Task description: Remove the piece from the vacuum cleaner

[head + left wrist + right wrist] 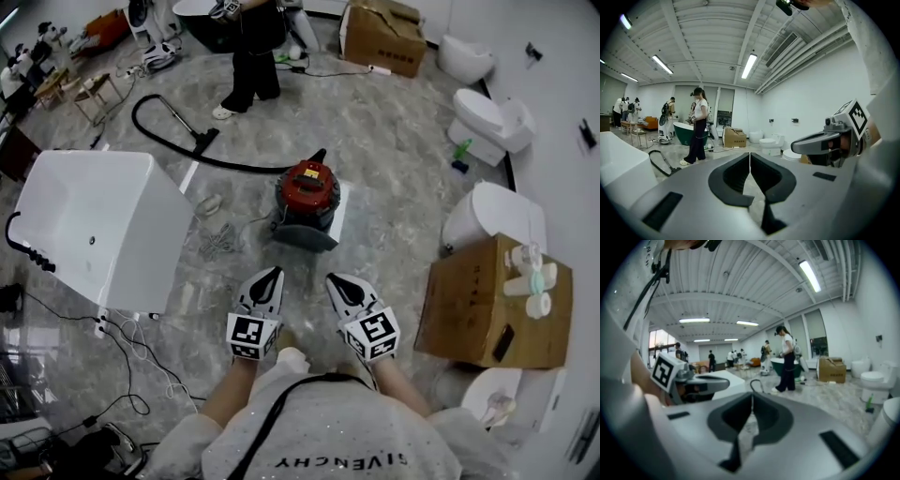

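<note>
A red canister vacuum cleaner (306, 192) with a black base stands on the marble floor ahead of me. Its black hose (169, 131) curls away to the left and ends in a floor nozzle. My left gripper (274, 274) and right gripper (331, 279) are side by side near my chest, short of the vacuum and touching nothing. Both are shut and empty. In the left gripper view the left gripper (750, 161) has its jaws pressed together, with the right gripper (825, 140) alongside. The right gripper view shows the right gripper (752, 404) closed too, and the hose (757, 384) far off.
A white bathtub (94, 220) stands to the left, with cables (131, 370) trailing on the floor below it. On the right are a cardboard box (478, 309) carrying bottles and toilets (492, 122). A person (251, 56) stands beyond the vacuum, near another box (384, 37).
</note>
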`<state>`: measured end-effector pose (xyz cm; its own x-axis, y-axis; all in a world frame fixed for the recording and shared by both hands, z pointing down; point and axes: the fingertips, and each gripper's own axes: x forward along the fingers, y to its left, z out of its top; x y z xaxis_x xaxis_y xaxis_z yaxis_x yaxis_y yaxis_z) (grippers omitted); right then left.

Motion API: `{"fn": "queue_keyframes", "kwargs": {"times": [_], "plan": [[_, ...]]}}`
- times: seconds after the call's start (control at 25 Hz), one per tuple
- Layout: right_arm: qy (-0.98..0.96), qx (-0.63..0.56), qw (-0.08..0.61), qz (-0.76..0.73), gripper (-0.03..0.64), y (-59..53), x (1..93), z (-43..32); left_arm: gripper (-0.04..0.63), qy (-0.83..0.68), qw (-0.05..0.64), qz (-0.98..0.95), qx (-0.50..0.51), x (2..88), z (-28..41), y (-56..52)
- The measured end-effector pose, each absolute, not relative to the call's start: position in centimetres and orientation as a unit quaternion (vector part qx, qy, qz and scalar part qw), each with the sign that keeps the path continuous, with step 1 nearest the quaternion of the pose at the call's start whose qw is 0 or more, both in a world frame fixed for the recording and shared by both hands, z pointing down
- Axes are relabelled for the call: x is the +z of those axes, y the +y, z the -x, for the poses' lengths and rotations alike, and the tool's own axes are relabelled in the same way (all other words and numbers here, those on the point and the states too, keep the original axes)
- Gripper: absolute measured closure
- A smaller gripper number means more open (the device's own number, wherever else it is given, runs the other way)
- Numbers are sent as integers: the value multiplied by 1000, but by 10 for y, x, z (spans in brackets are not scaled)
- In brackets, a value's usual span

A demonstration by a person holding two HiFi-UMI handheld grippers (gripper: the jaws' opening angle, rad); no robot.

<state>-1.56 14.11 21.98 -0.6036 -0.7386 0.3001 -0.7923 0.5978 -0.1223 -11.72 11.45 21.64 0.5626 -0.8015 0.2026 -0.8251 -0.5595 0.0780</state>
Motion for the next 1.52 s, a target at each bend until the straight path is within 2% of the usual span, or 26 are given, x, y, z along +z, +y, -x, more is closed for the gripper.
{"fn": "queue_keyframes", "kwargs": {"times": [0.36,1.08,1.52], "plan": [[-856,148,86,-488,601,115,221,28,566,-431,87,-896,65,224,144,78],[-864,141,125,-466,601,64,241,42,566,-446,123,-884,67,248,174,39],[-884,151,142,-420,601,10,259,60,566,-415,131,-897,73,254,150,-23]]}}
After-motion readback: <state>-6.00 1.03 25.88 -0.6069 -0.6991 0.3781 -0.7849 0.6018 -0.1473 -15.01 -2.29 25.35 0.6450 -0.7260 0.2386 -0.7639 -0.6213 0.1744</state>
